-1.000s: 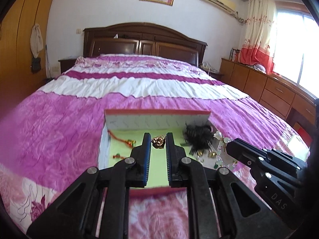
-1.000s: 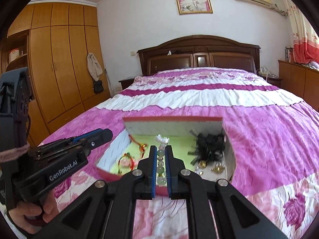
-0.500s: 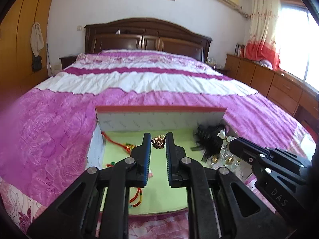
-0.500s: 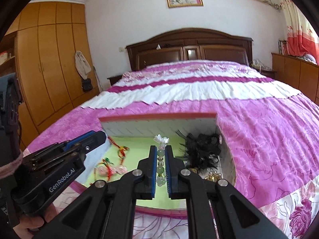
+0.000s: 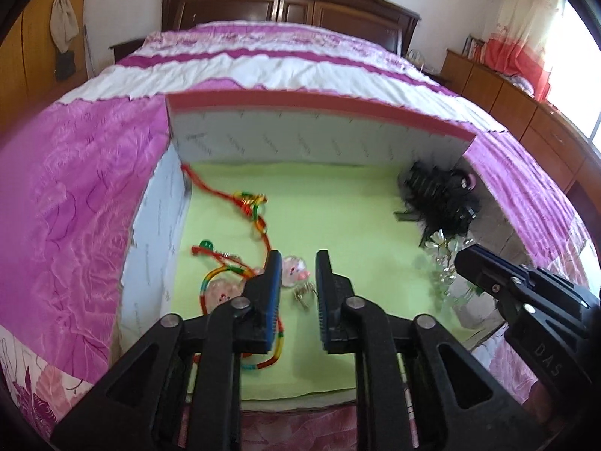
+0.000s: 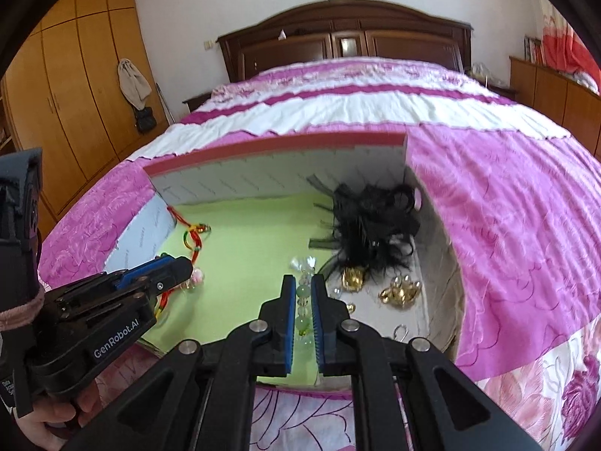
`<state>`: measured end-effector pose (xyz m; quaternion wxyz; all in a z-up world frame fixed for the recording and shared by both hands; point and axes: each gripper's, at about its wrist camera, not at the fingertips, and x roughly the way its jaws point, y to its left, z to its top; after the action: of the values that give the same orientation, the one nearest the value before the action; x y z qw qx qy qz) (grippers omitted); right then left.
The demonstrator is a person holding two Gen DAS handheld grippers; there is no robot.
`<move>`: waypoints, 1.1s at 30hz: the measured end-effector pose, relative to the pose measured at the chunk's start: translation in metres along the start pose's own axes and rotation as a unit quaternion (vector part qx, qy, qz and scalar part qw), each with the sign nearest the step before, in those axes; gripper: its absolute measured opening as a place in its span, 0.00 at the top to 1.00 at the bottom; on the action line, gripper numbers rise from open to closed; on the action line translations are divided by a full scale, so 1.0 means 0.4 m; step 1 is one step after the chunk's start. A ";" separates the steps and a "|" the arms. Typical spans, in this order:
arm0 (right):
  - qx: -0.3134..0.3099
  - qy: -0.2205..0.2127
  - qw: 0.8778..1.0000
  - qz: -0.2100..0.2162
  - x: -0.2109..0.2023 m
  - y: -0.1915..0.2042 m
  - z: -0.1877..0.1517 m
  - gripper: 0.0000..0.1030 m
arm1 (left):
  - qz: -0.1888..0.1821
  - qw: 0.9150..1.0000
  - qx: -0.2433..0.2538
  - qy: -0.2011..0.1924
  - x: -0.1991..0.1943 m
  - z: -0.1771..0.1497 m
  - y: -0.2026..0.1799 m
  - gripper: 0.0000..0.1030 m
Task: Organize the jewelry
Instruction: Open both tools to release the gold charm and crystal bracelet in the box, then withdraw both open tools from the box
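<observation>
I see my left gripper [image 5: 296, 293] and right gripper [image 6: 301, 302]: black plastic, blue ribbed pads, shiny round screws. White "GenRobot.AI" letters mark one side. A pink cuff [image 6: 18, 310] shows.

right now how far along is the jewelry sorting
Already in the box: red cord bracelets, a black hairpiece and gold pieces. In hand: the right gripper pinches a green bead string; the left gripper, jaws just opening, stands over a small gold charm on the green liner. Left: setting the beads down.
</observation>
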<state>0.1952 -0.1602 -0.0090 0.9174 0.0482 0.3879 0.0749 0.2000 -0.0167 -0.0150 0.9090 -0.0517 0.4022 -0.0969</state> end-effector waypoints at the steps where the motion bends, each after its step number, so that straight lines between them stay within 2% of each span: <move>1: 0.003 0.003 1.000 0.000 0.002 -0.002 -0.001 0.86 | 0.001 1.000 -0.002 0.002 0.001 0.000 0.001 0.84; 3: 0.002 0.003 1.000 0.002 -0.002 -0.001 0.000 0.79 | 0.000 1.000 -0.005 0.005 -0.003 -0.001 0.003 0.78; 5: 0.001 0.002 1.000 0.006 -0.008 0.001 0.002 0.65 | -0.001 1.000 -0.006 0.006 -0.011 -0.003 0.005 0.75; 12: 0.001 -0.015 1.000 0.022 -0.062 0.011 0.005 0.64 | -0.010 1.000 -0.006 -0.012 -0.068 -0.004 0.002 0.73; 16: -0.005 -0.039 0.999 0.026 -0.113 0.022 -0.004 0.58 | -0.013 1.000 -0.007 -0.024 -0.105 -0.014 0.001 0.70; 18: -0.011 -0.052 0.998 0.025 -0.140 0.029 -0.013 0.53 | -0.012 1.000 -0.008 -0.027 -0.123 -0.023 0.000 0.69; 20: -0.015 -0.063 0.998 0.023 -0.167 0.035 -0.026 0.42 | -0.012 0.999 -0.011 -0.031 -0.143 -0.034 -0.002 0.67; 21: -0.016 -0.068 0.997 0.023 -0.177 0.038 -0.030 0.40 | -0.010 0.999 -0.012 -0.035 -0.154 -0.040 -0.002 0.66; 27: -0.041 -0.108 0.993 0.006 -0.243 0.062 -0.074 0.33 | 0.025 0.997 -0.003 -0.080 -0.217 -0.080 -0.008 0.57; 33: -0.041 -0.142 0.989 -0.008 -0.300 0.071 -0.118 0.27 | 0.035 0.992 0.001 -0.123 -0.262 -0.117 -0.007 0.52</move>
<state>0.0758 -0.1517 0.0471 0.9650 0.0173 0.2504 0.0762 0.0960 0.0027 0.0298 0.9543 -0.0486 0.2892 -0.0586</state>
